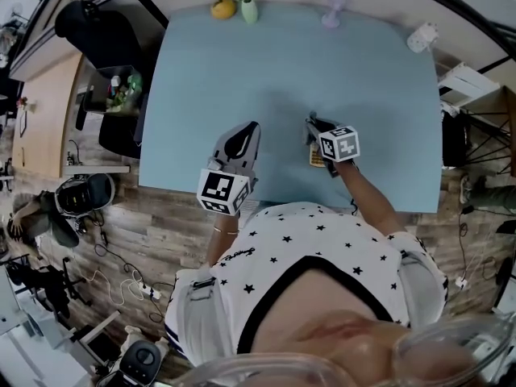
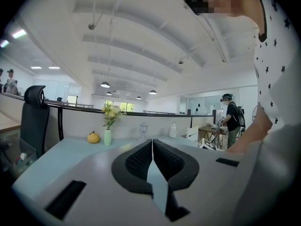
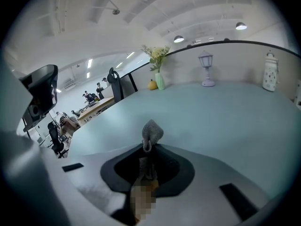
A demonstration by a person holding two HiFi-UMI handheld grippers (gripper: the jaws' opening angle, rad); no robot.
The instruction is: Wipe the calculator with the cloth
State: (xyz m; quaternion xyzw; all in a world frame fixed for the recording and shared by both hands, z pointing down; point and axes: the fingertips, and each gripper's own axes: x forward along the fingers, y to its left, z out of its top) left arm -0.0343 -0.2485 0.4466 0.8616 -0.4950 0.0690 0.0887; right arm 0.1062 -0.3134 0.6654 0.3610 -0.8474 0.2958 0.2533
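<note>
Between the fingers (image 3: 170, 167) of the right gripper (image 3: 148, 147) a grey knitted cloth (image 3: 152, 132) is pinched, its bunched end poking out past the tips. Under that gripper, on the pale blue counter (image 1: 242, 71), lies the calculator (image 1: 316, 158) (only a yellowish edge shows). The left gripper (image 2: 152, 144), fingers pressed together on nothing, sits apart near the counter's front edge.

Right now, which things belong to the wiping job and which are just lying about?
Job: cloth, in the shut right gripper; calculator, likely the yellowish thing beneath it; left gripper, shut, empty.
Lying about: flower vase, yellow fruit, small lamp, white jar.
</note>
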